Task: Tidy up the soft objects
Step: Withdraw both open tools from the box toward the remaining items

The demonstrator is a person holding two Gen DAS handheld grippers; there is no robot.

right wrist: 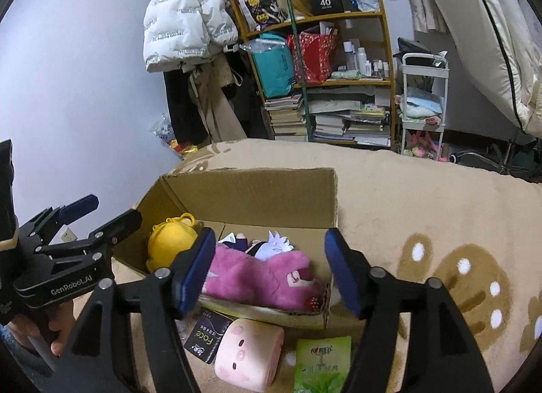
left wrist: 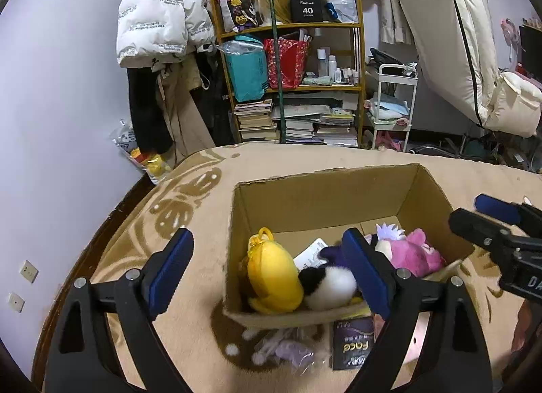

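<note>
Nearest the lens, the left tongs [left wrist: 267,271] stand released at lower centre, nothing between them. The right tongs [right wrist: 271,271] are likewise released and empty. Mid-frame, the box [left wrist: 305,203] on the bed [left wrist: 189,291] holds a yellow plush [left wrist: 272,283], a panda [left wrist: 330,283] and a pink plush [right wrist: 257,277]. A pink roll [right wrist: 249,352] lies before the box.

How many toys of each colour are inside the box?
Yellow toy: 1
Black-and-white toy: 1
Pink toy: 1
White-haired doll in dark clothes: 1
Total in the cardboard box: 4 that I can make out. More may be hidden underneath.
</note>
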